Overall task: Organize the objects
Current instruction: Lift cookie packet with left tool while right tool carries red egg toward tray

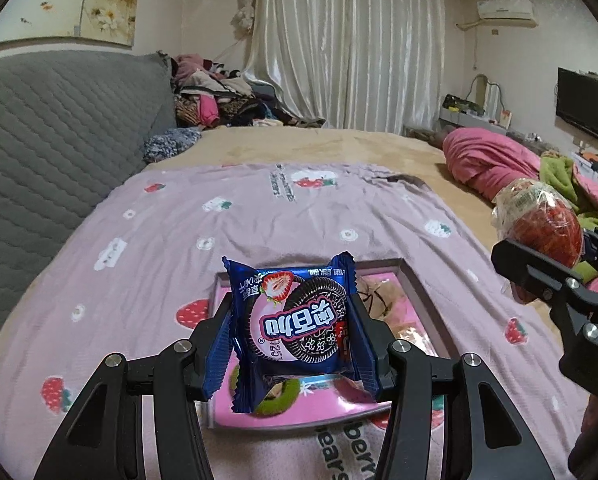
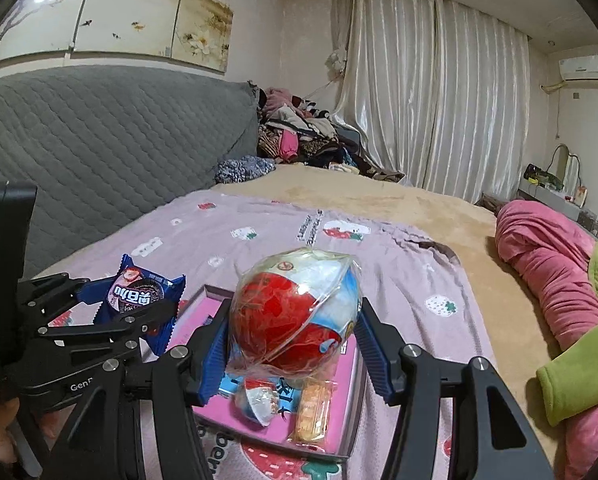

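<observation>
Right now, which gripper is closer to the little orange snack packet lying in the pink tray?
Right. The right gripper hangs just above the orange packet; the left gripper is off to that packet's left.

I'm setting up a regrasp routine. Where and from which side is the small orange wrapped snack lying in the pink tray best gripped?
Grip the orange wrapped snack across its narrow middle, coming from above. It lies flat in the pink tray, long and slim, so its long edges offer opposing faces; a small wrapped ball lies close beside it.

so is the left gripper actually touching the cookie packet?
Touching. The left wrist view shows both fingers of the left gripper pressed against the blue cookie packet, which is held above the pink tray.
</observation>
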